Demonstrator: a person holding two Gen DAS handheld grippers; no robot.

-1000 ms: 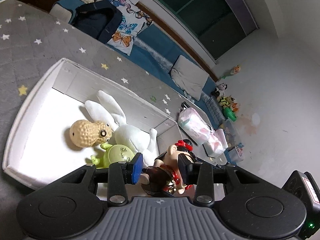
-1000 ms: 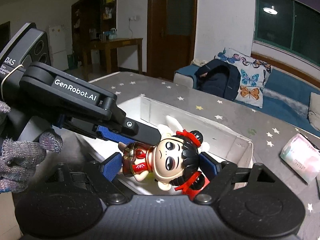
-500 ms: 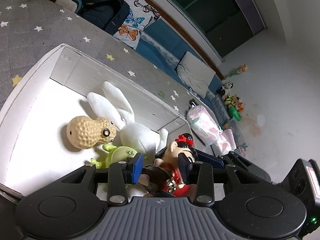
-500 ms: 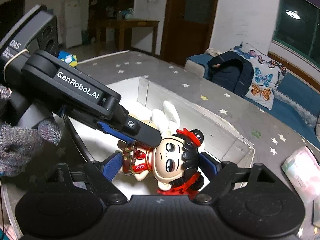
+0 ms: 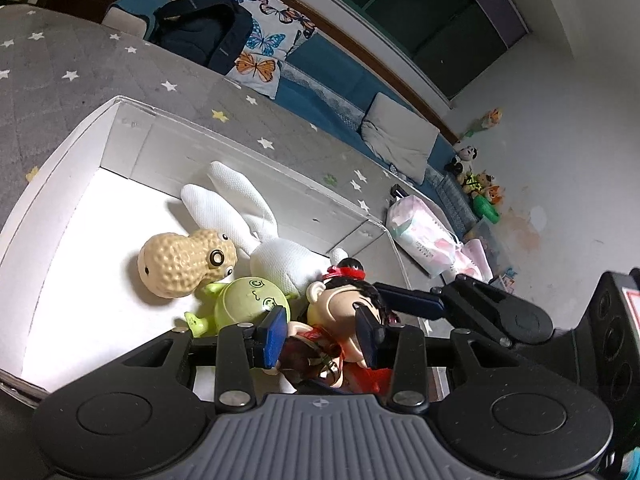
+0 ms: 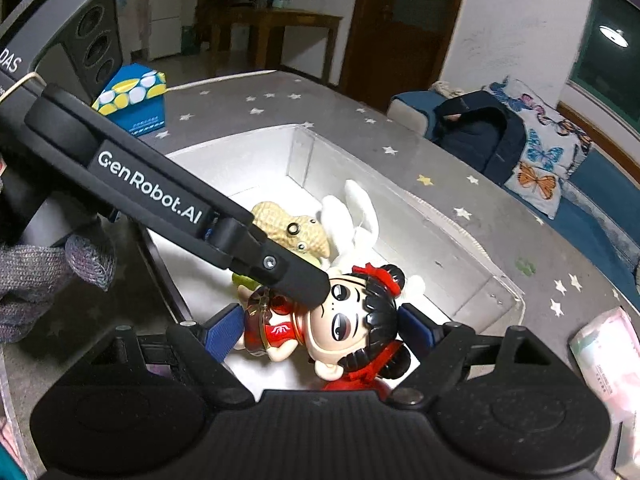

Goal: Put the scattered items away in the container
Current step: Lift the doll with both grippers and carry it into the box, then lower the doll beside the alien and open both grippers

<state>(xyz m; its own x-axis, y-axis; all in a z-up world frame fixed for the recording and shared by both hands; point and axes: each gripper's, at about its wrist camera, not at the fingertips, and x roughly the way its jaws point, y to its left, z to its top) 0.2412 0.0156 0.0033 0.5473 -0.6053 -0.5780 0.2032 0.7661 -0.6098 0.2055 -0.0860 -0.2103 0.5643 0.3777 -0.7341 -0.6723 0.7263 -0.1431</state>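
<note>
Over the near right corner of the white box [image 5: 120, 128], the doll figure [image 5: 340, 320] with black hair and a red bow lies on its side, low above the box floor, caught between both tools at once. From the left wrist view, the left gripper [image 5: 322, 334] has its blue pads pressed against the doll's body and face, one on each side, so it is pinching the doll. From the right wrist view, the right gripper [image 6: 320, 330] has its blue pads wide at the doll's red torso and at the back of its head; the left pad looks to be touching, but whether the right pad touches the hair I cannot tell, so its grip stays uncertain. The left tool's black arm crosses that view diagonally and ends on the doll's forehead. Deeper inside the box, a tan peanut toy [image 5: 184, 264] lies just beside a green round toy [image 5: 248, 302], and a white plush rabbit [image 5: 256, 232] stretches toward the far wall, its body touching both neighbours. The box sits on a grey star-printed mat [image 5: 80, 60]. Beyond the box's right end, a pink-and-white soft pack [image 5: 424, 232] lies on the mat's edge. A blue tissue box [image 6: 134, 100] stands near the mat's far left corner in the right wrist view.
</note>
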